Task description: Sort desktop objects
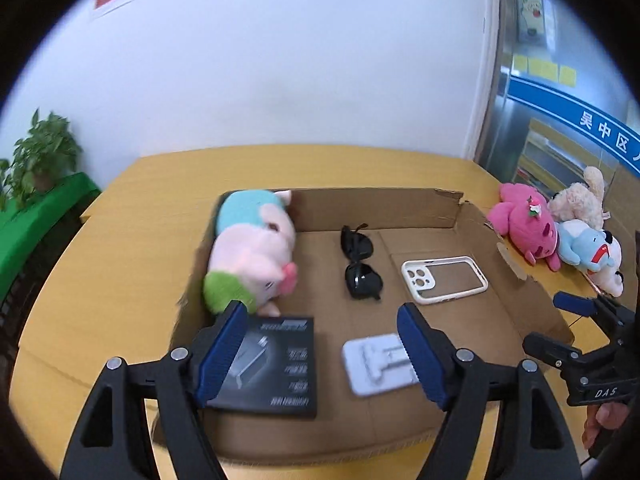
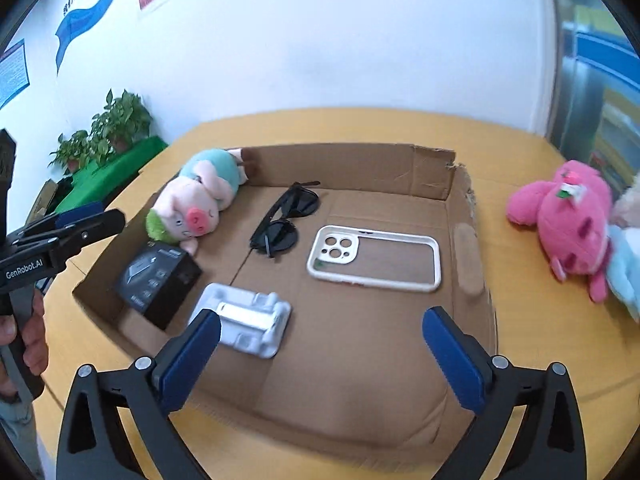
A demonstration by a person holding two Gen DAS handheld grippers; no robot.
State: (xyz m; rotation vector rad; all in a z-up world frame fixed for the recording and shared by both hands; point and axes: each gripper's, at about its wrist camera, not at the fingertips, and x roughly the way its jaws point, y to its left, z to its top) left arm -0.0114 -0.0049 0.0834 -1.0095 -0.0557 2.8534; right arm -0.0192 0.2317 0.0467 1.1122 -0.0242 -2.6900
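A shallow cardboard box point(image 1: 400, 210) point(image 2: 352, 392) lies on the yellow table. Inside it are a pink pig plush point(image 1: 256, 256) point(image 2: 200, 204), black sunglasses point(image 1: 360, 264) point(image 2: 286, 220), a white phone case point(image 1: 444, 278) point(image 2: 374, 258), a black carton point(image 1: 276, 364) point(image 2: 158, 278) and a pale moulded insert point(image 1: 380, 364) point(image 2: 246, 322). My left gripper point(image 1: 322, 332) hovers open above the box's near side, nothing between its fingers. My right gripper point(image 2: 322, 338) also hangs open and empty over the box's near part. Each gripper appears at the edge of the other's view.
A pink plush point(image 1: 526, 226) point(image 2: 568, 216), a cream plush point(image 1: 580, 196) and a light blue plush point(image 1: 592, 250) lie on the table point(image 1: 120, 264) right of the box. Potted plants point(image 2: 108, 128) on a green stand sit at the far left. A hand point(image 2: 28, 332) holds the left gripper.
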